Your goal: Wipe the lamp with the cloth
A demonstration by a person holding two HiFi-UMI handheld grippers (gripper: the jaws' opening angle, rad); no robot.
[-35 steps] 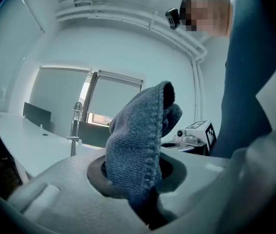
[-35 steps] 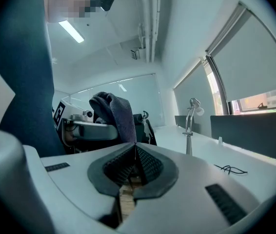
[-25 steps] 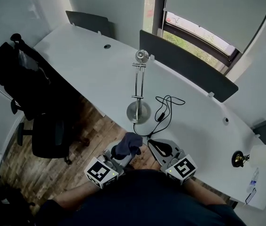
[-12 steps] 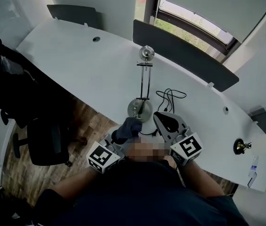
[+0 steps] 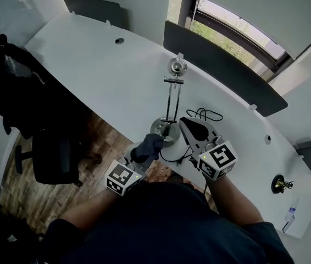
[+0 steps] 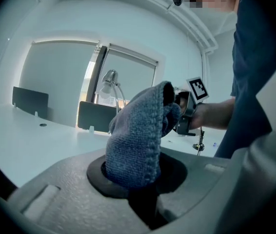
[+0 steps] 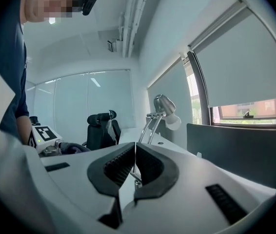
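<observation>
A chrome desk lamp [image 5: 170, 99] stands on the white desk [image 5: 106, 76], its round base [image 5: 161, 128] near the front edge and its head [image 5: 177, 66] toward the window. My left gripper [image 5: 143, 154] is shut on a dark blue cloth [image 5: 149, 146], which sits just in front of the base. In the left gripper view the cloth [image 6: 139, 130] bulges up from the jaws and the lamp [image 6: 109, 80] rises behind it. My right gripper [image 5: 187, 124] is shut and holds nothing, just right of the base. In the right gripper view the lamp [image 7: 163, 107] stands beyond the jaws.
A black cable [image 5: 202, 114] loops on the desk behind my right gripper. Dark divider panels [image 5: 221, 73] line the desk's far edge below the window. A black office chair [image 5: 48, 153] stands on the wooden floor at left. A small brass ornament [image 5: 279, 185] sits far right.
Both grippers have moved forward to the lamp's base. The cloth now lies right by the base, and the right gripper has come up beside it.
</observation>
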